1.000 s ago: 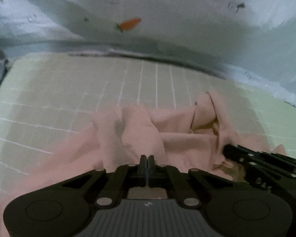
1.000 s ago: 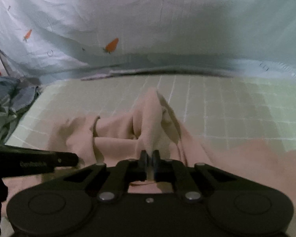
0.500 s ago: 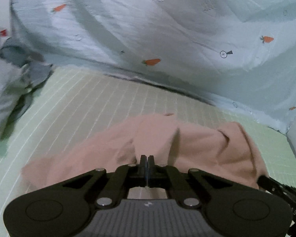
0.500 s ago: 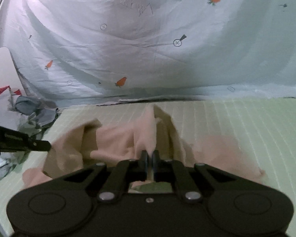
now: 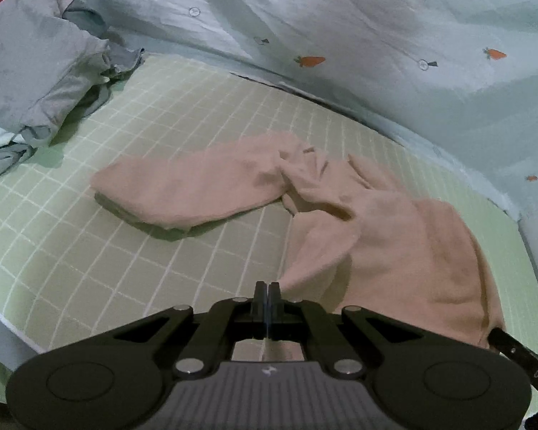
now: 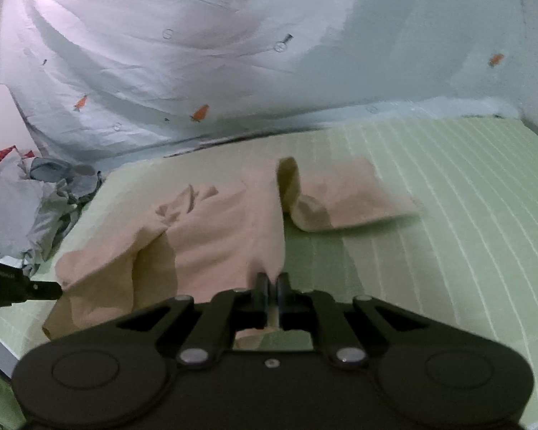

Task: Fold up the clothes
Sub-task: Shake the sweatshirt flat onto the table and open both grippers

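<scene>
1 pink garment lies spread on the green gridded mat, 2 grippers clamped on its near edge: the left gripper and the right gripper. 1 heap of grey clothes sits at the mat's left. Carrot-print sheet hangs behind. Lettering unreadable.

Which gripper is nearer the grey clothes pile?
Left. The left gripper, shut on the pink garment, sits on the side of the grey clothes pile; the right gripper grips the garment's other side, farther away.
</scene>
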The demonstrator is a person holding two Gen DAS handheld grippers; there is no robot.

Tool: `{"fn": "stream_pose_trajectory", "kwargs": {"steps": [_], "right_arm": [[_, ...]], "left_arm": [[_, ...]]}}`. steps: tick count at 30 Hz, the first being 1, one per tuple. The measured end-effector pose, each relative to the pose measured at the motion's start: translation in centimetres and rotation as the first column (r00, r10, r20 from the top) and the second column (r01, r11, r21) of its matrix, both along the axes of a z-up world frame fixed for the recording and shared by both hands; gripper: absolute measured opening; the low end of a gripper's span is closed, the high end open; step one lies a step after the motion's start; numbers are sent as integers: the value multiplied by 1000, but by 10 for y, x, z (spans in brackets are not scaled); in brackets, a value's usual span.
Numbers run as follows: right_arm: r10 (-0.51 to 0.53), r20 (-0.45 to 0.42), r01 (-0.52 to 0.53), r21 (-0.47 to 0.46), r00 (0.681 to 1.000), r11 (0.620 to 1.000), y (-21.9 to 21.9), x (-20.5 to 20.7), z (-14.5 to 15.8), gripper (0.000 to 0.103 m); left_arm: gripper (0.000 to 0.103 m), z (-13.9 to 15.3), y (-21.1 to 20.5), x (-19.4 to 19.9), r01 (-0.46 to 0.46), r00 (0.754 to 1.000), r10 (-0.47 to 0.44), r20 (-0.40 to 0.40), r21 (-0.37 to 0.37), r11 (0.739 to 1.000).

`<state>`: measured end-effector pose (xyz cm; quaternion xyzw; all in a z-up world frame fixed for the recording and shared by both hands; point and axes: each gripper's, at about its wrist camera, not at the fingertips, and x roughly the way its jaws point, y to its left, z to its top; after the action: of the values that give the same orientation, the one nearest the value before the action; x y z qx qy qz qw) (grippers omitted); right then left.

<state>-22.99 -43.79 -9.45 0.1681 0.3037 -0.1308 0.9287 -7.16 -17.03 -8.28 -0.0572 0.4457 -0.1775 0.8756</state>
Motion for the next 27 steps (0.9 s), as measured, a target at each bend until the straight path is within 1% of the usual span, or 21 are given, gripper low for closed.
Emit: {"fn": "stream_pose_trajectory", "kwargs": {"steps": [4,7,9,13,16,19,22,27], "right_arm": [[-29,-26,29,10,999,1000,11,-15,-6,5],[-49,-58,50,23,997,998,23,-26,-11,5],[-58,-81,61,29,995,998,33,-36,-16,5],[-68,-118,73,39,991,997,51,-50,-30,5],[-84,-127,90,44,988,995,59,-56,-37,5],[-105,-137,112,49,985,992,63,-58,-41,5],[-120,-146,128,48,982,991,65,-56,-43,6],[-117,-127,119,8,985,993,67,-47,-34,12]], "left_arm": [[0,-3,15,-13,5,1000,-5,1,2,1000],[0,-6,31,-19,-13,1000,13,-20,13,1000],[0,-7,44,-24,-21,1000,21,-17,20,1000],[0,-15,61,-26,-44,999,45,-19,44,998],[0,-19,71,-29,-59,998,59,1,70,996],[0,-24,80,-30,-70,998,70,-1,79,994],[0,-24,89,-30,-62,998,63,-12,56,997],[0,-19,75,-31,-12,1000,12,-8,45,999]]}}
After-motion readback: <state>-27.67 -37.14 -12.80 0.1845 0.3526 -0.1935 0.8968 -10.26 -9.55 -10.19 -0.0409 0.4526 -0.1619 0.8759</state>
